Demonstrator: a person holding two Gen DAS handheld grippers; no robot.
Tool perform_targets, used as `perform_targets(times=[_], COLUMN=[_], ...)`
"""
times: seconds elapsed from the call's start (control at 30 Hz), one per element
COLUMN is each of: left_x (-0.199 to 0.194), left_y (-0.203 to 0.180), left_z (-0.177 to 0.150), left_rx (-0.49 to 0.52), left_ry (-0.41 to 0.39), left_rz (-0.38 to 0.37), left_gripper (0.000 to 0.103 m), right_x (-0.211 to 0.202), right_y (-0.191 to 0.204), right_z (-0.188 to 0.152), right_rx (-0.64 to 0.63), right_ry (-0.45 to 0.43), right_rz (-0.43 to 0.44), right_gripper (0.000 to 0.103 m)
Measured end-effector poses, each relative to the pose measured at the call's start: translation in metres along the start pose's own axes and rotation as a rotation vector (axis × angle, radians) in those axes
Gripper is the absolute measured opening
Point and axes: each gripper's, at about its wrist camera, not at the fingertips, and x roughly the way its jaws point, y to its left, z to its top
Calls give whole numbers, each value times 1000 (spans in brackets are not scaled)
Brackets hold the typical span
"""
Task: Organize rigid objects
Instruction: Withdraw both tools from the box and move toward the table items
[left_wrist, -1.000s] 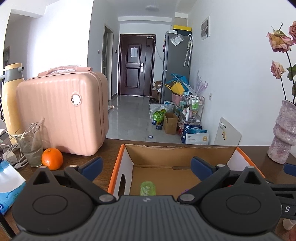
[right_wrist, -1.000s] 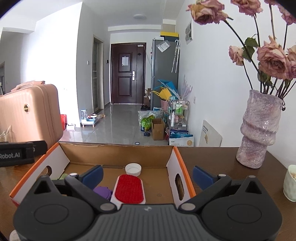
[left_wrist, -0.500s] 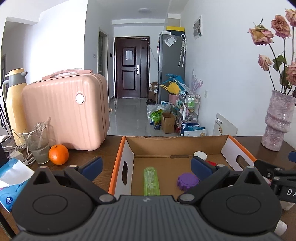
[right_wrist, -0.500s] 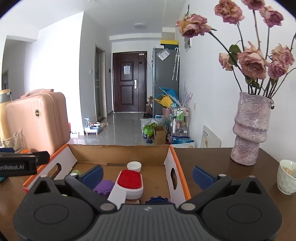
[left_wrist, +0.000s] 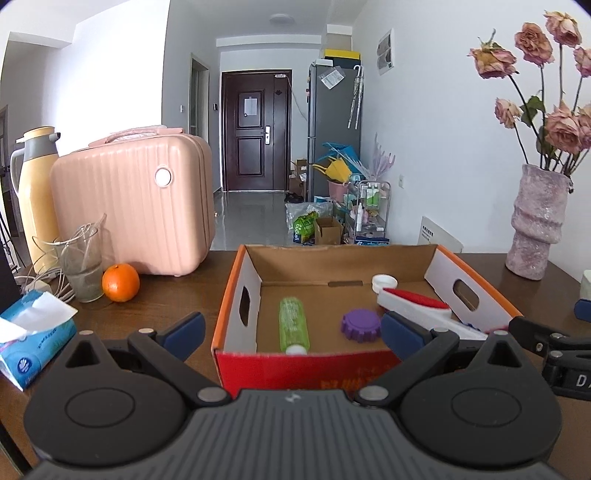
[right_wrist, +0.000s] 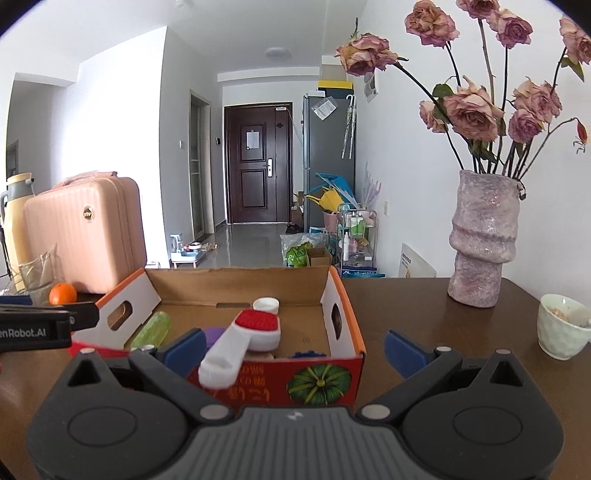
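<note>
An open cardboard box (left_wrist: 236, 291) with orange rims sits on the brown table. Inside lie a green bottle (left_wrist: 293, 324), a purple gear-shaped lid (left_wrist: 361, 326), a white cap (left_wrist: 384, 283) and a white brush with a red pad (left_wrist: 413, 302). The box (right_wrist: 332, 365) also shows in the right wrist view, with the brush (right_wrist: 243, 339) leaning over its front wall. My left gripper (left_wrist: 291, 332) is open and empty before the box's front. My right gripper (right_wrist: 293, 347) is open and empty before the box's front right corner.
A pink suitcase (left_wrist: 133, 206), a yellow thermos (left_wrist: 35, 195), a glass (left_wrist: 83, 266), an orange (left_wrist: 120, 283) and a tissue pack (left_wrist: 33, 332) stand left of the box. A vase of roses (right_wrist: 482, 240) and a white cup (right_wrist: 561, 326) stand on the right.
Both grippers have pulled back and up from over the box, so its front wall now shows. The brush stays in the box, no longer between my right fingers.
</note>
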Motion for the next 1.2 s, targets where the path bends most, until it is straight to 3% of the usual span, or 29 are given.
perform_targets(times=[0.87,1.2], left_x=[-63,-65], left_y=[-7,-3], left_z=[-56,-63], left_rx=[-5,-13], left_ry=[92,120], left_rz=[-9,-17], left_gripper=[103,103], right_x=[-80,-79], right_y=[-24,-24], right_z=[-66,-73], right_rx=[38,33], right_ry=[32,53], right_rz=[-30,-44], right_gripper=[103,103])
